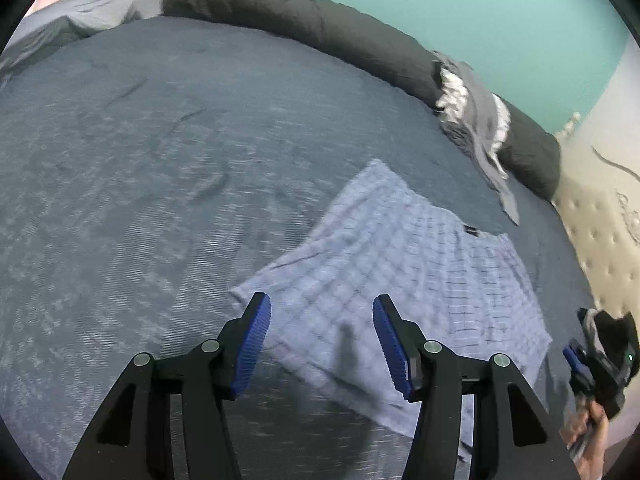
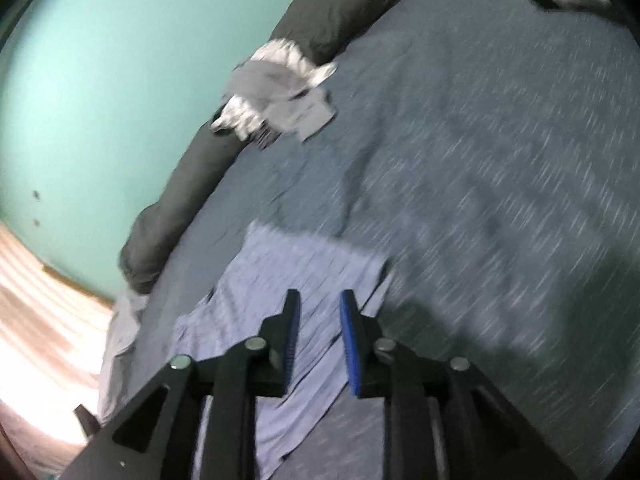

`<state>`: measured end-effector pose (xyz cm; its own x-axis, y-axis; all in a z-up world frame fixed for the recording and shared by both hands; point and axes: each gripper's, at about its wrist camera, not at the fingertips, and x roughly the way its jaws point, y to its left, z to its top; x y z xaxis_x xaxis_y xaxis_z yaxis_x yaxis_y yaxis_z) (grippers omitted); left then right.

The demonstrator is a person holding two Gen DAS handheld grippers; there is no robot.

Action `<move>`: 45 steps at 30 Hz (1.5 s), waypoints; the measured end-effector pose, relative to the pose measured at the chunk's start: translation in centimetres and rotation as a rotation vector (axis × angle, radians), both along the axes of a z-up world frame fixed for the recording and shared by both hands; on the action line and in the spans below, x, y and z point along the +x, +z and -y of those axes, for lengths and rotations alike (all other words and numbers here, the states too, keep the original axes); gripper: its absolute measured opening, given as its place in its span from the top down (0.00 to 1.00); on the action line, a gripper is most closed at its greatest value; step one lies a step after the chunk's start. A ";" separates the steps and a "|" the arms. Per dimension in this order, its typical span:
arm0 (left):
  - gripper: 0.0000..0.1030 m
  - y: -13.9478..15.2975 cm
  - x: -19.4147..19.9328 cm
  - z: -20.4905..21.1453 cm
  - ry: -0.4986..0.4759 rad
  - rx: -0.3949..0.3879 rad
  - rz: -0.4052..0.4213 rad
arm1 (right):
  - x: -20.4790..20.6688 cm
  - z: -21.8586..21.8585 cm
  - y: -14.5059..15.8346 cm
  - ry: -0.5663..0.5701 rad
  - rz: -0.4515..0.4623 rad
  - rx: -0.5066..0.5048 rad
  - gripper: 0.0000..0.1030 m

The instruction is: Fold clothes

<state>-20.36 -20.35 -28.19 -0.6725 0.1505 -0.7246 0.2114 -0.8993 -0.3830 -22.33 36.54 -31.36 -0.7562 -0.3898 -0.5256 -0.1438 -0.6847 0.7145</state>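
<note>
On the left, my left tool [image 1: 322,336] is wide apart with nothing in it, hanging over the near edge of the light blue checked cloth [image 1: 400,264]. The cloth lies flat on the blue bed [image 1: 160,160]. On the right, my right tool [image 2: 319,336] has only a narrow gap, holds nothing, and hangs over the same cloth.

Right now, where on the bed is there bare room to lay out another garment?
Widest free patch: the blue-grey textured bedspread between the light blue checked garment and the dark grey rolled duvet. Crowded spots: the crumpled grey-and-white clothes against that duvet, and the checked garment itself, under the open left gripper and right gripper.
</note>
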 end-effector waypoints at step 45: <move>0.97 -3.1 0.2 -0.4 -0.160 0.103 0.072 | -1.7 5.7 -2.9 0.145 -0.018 -0.103 0.74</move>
